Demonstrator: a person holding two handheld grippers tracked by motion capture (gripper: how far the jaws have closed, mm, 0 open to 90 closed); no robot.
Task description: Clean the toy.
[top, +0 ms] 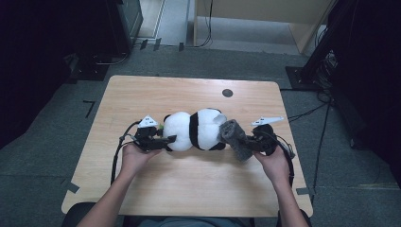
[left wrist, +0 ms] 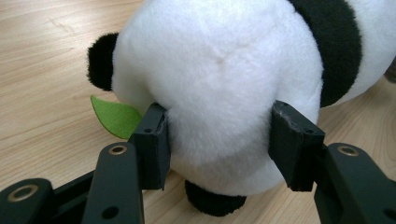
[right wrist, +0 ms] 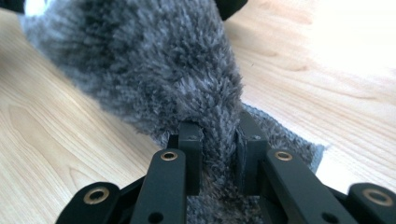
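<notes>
With the left gripper (top: 166, 140) clamping the panda (top: 196, 128), keep the right gripper (top: 248, 142) pinching the grey cloth (top: 235, 138) firmly near its edge.

We are seeing a white panda (top: 194, 130) wearing a black band, with black ears and paws, between the left gripper's (left wrist: 218, 140) black jaws. A green leaf (left wrist: 114, 115) is showing beside one finger. Grey fuzzy cloth (right wrist: 159, 65) is sitting between the right gripper's (right wrist: 219, 154) black fingers, over a light wood-grain table (top: 189, 184).

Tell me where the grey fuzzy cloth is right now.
In the high view the grey fuzzy cloth lies right of centre on the table, against the plush panda, pinched by the right gripper.
</notes>
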